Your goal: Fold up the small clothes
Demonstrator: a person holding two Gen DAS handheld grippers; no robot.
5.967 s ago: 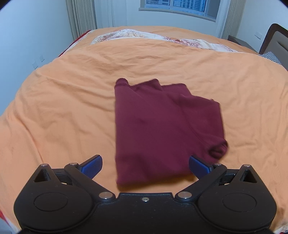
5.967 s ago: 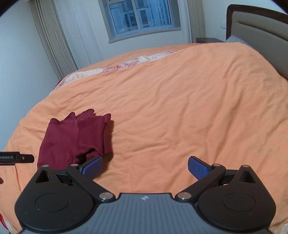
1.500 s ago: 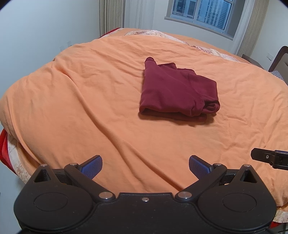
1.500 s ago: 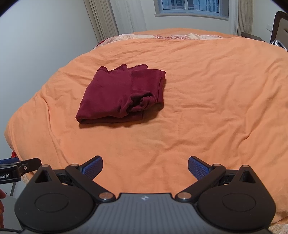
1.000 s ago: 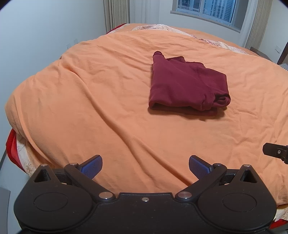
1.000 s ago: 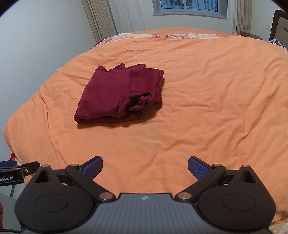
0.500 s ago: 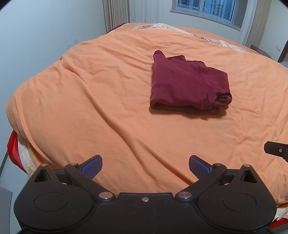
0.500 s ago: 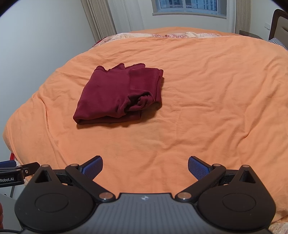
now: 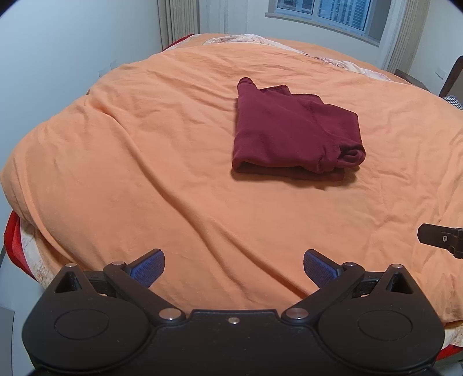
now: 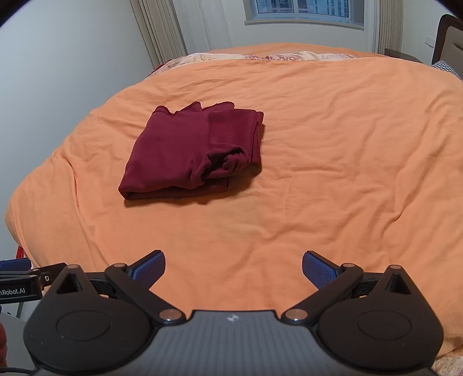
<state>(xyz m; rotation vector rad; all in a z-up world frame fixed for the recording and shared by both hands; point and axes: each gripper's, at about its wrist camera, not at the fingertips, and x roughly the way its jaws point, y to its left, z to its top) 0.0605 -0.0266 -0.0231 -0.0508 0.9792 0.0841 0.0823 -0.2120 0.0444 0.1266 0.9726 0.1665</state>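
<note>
Centre-right of the left wrist frame, on the orange duvet (image 9: 173, 162), lies the folded maroon garment (image 9: 292, 136), soft, light and floppy-looking, best pinched at its near folded edge, while left gripper (image 9: 233, 267) and right gripper (image 10: 233, 267) gape wide, empty.

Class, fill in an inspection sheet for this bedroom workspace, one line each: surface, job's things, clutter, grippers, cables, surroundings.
Surface: orange duvet, wrinkled, covering the bed.
Job's things: one maroon garment, folded, lying on the duvet, a bunched cuff at its near right corner.
Clutter: nothing seen.
Grippers: left gripper and right gripper both open, empty, clear of the garment.
Cables: nothing seen.
Surroundings: window, curtains, headboard, white walls.
</note>
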